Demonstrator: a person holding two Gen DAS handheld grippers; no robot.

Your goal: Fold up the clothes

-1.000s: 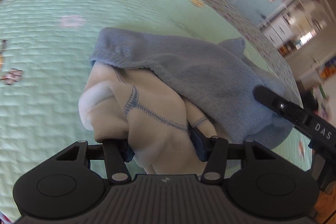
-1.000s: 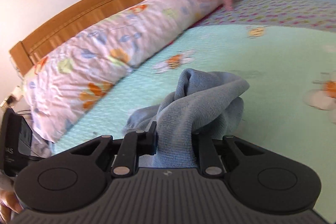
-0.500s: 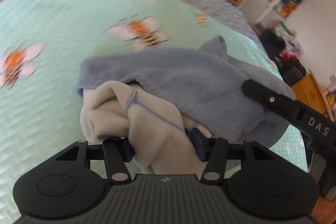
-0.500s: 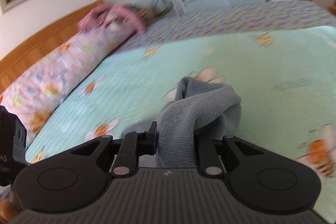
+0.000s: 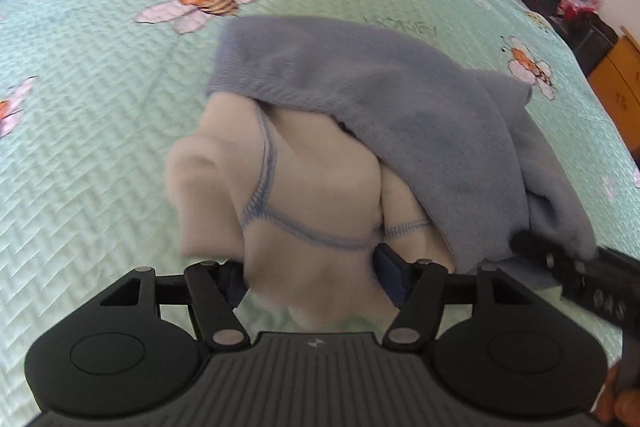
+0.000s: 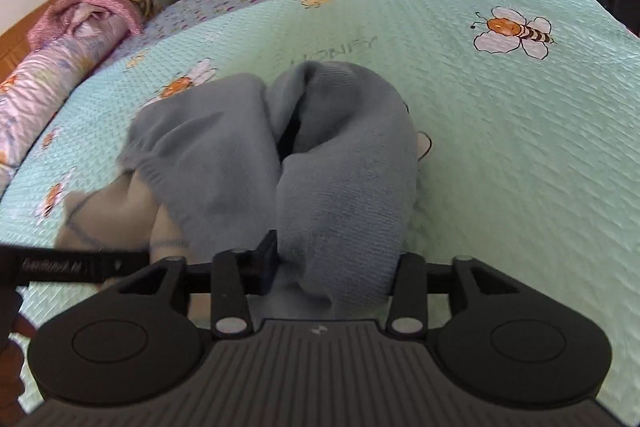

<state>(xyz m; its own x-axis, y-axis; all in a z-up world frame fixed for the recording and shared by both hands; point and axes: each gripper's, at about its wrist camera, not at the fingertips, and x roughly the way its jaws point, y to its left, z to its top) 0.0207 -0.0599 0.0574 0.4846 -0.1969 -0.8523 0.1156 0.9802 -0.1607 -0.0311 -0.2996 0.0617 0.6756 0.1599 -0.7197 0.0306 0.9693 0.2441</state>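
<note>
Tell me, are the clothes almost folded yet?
Not yet. Nothing looks folded: the blue-and-cream garment is bunched up, its cream inside showing. In hand: the left gripper pinches the cream part and the right gripper pinches the blue part, both over the green bee bedspread. Left to do: spread it flat, then fold it.

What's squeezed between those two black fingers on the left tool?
A bunched cream part of the blue garment, turned inside out, fills the left gripper; the left wrist view shows it.

"HONEY", faint grey lettering on the green bee-print bedspread (image 6: 500, 115), partly hidden by the garment (image 6: 344, 155).
</note>
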